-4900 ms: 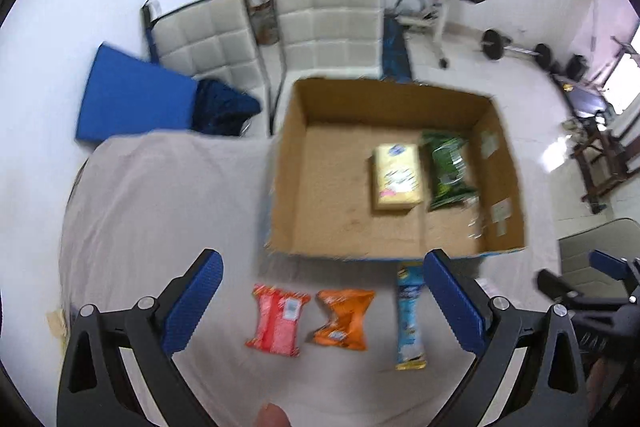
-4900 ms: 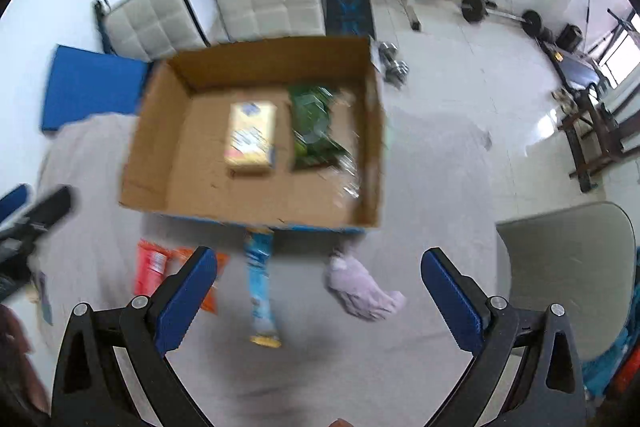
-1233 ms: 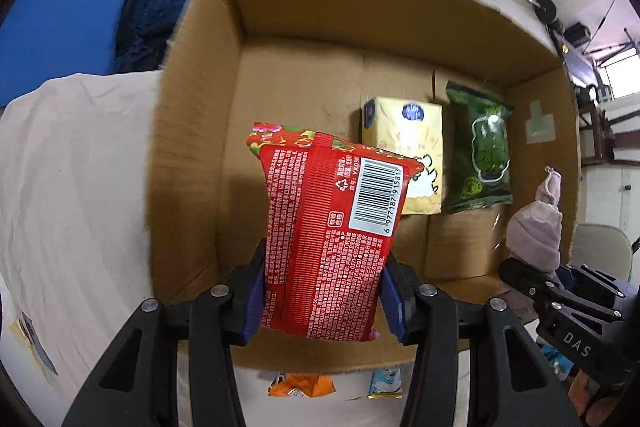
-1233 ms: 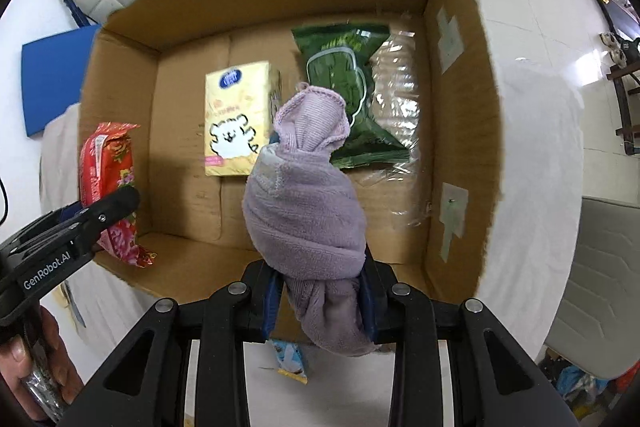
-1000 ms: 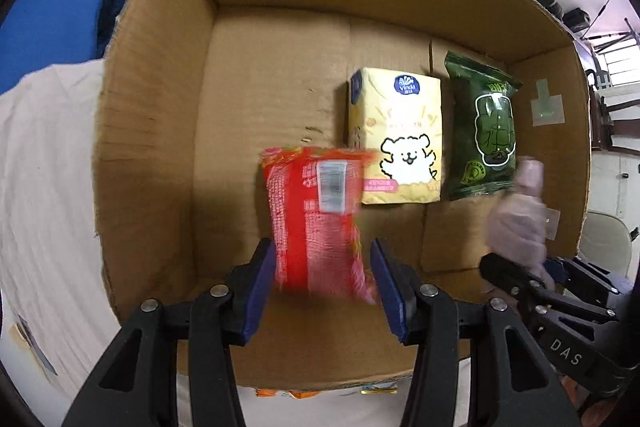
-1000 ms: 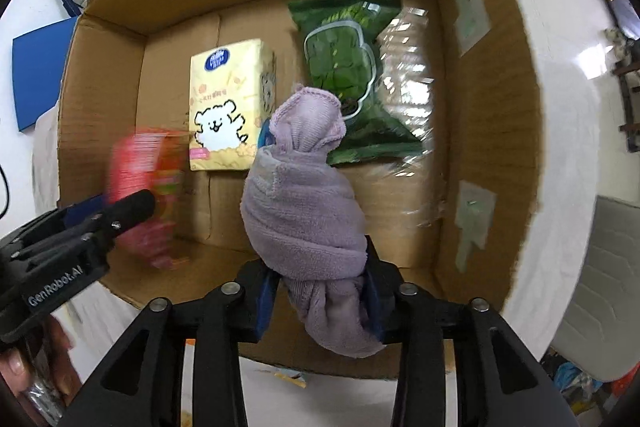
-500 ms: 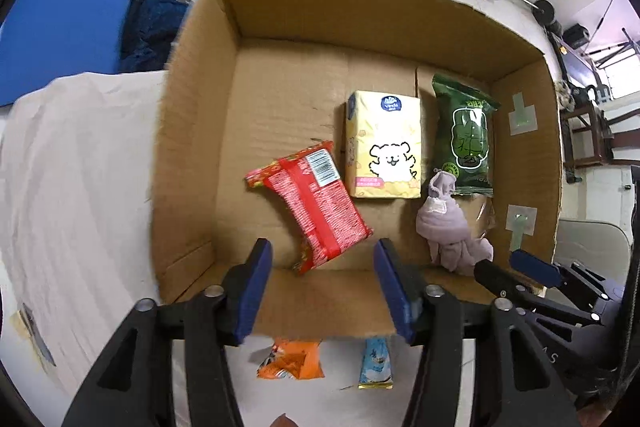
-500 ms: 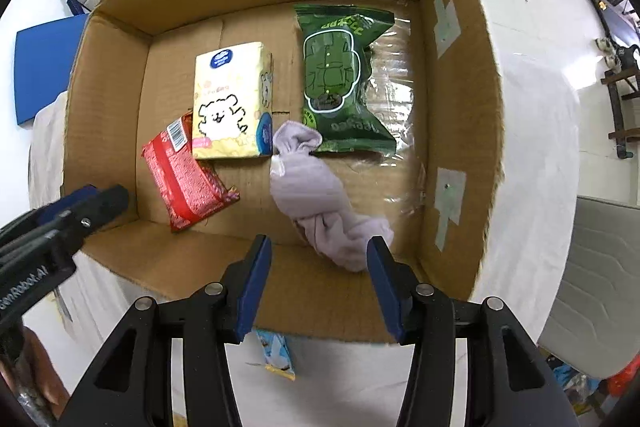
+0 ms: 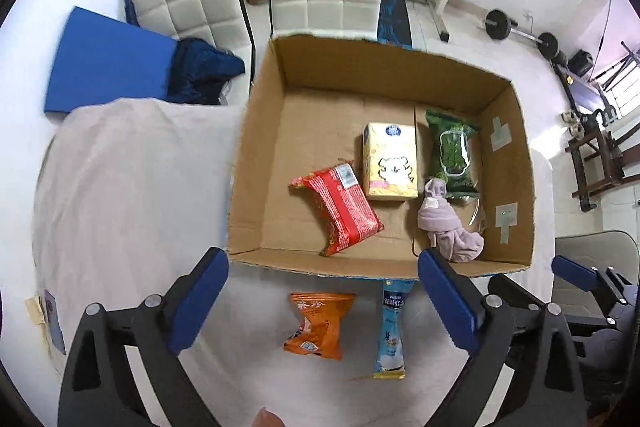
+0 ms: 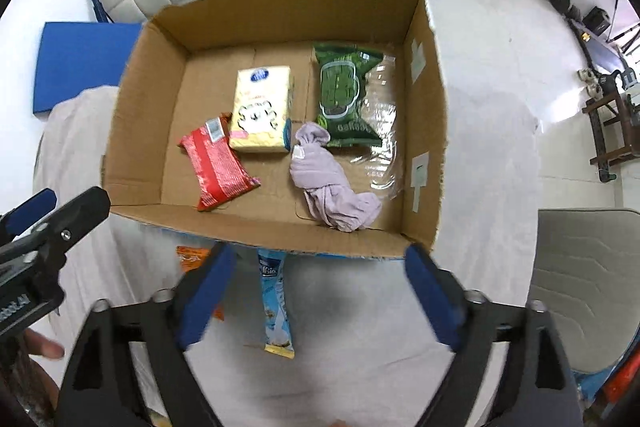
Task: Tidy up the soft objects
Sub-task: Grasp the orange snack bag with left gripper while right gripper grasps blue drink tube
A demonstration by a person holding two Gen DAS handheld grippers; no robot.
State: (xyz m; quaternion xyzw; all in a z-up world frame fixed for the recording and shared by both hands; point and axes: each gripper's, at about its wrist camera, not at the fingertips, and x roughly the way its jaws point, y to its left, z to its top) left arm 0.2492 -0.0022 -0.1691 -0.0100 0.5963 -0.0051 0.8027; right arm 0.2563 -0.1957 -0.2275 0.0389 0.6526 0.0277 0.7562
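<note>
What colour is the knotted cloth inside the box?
Pale lilac cloth; clearest in the right wrist view.

Cloth-covered table [image 9: 132,187], cardboard box [image 9: 516,163], two packets [image 9: 318,323]

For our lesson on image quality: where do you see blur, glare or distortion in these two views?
Right wrist view: the right tool is motion-blurred and clear plastic in the box glares. Left wrist view: sharper. Both bend straight lines, fisheye style.

Red packet [image 9: 340,213], lilac cloth [image 9: 444,223] (brown box [image 9: 256,155]).
</note>
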